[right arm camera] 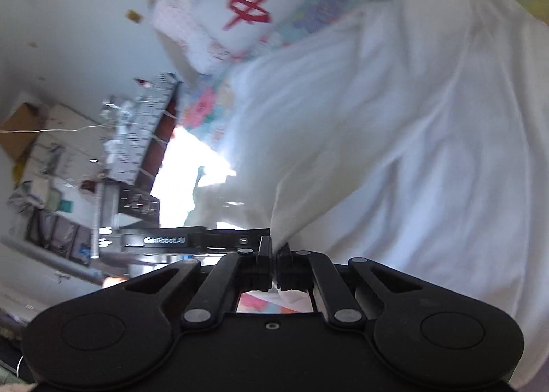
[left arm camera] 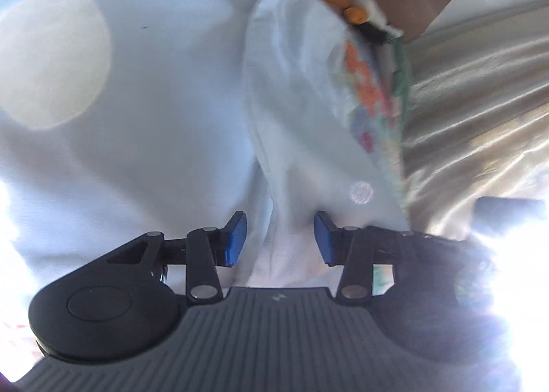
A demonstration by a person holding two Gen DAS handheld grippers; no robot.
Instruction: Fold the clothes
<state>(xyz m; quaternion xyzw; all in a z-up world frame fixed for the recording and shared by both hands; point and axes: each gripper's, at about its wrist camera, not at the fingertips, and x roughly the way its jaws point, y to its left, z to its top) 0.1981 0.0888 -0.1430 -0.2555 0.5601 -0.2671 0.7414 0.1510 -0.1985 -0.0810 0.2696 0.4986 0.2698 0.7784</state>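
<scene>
A white garment (right arm camera: 394,138) lies spread and rumpled across a floral bedsheet (right arm camera: 202,107) on a bed. The right tool (right arm camera: 274,266) is clenched on a bunched edge of the garment, the cloth rising in a peak from its closed black fingers. At the left tool (left arm camera: 279,237), a fold of the same pale fabric (left arm camera: 291,138) runs between the blue pads (left arm camera: 236,237), which stand apart and released. Beyond the garment sits a white cushion (right arm camera: 240,4) marked in red; shiny beige cloth (left arm camera: 473,110) lies beside the garment.
</scene>
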